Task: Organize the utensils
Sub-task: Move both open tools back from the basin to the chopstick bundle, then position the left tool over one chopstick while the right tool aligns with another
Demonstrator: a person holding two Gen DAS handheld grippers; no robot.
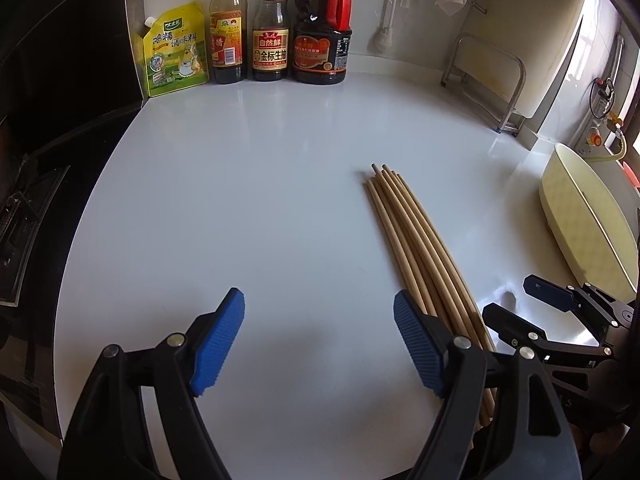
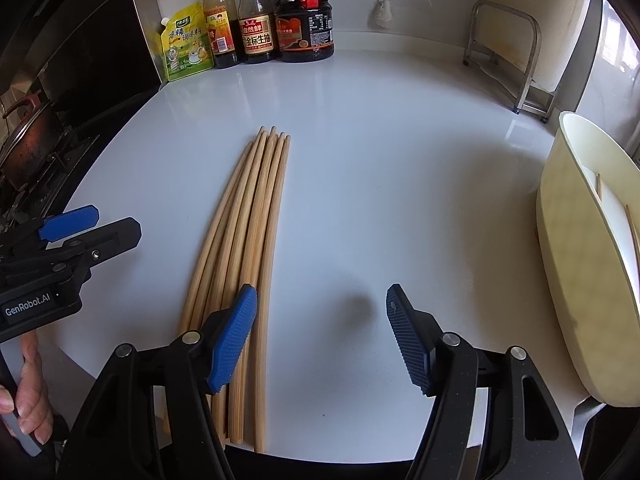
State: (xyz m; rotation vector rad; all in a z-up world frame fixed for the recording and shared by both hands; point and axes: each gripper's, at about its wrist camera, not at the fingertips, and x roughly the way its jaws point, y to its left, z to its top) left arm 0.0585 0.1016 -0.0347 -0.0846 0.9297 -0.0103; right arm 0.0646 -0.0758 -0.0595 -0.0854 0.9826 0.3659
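Note:
A bundle of several wooden chopsticks [image 1: 408,224] lies flat on the white counter [image 1: 248,200], tips pointing away; it also shows in the right wrist view [image 2: 252,216]. My left gripper [image 1: 320,340] is open and empty, just left of the bundle's near ends. My right gripper [image 2: 322,340] is open and empty, just right of the bundle; its left finger [image 2: 232,344] overlaps the near ends. A cream utensil holder [image 2: 576,264] stands at the right, with chopsticks inside; it also shows in the left wrist view [image 1: 580,224].
Three sauce bottles [image 1: 272,24] and a yellow seasoning pouch [image 1: 176,52] stand at the back wall. A metal rack [image 1: 488,80] with a white board is at the back right. A stove [image 2: 28,144] with a pot lies left of the counter.

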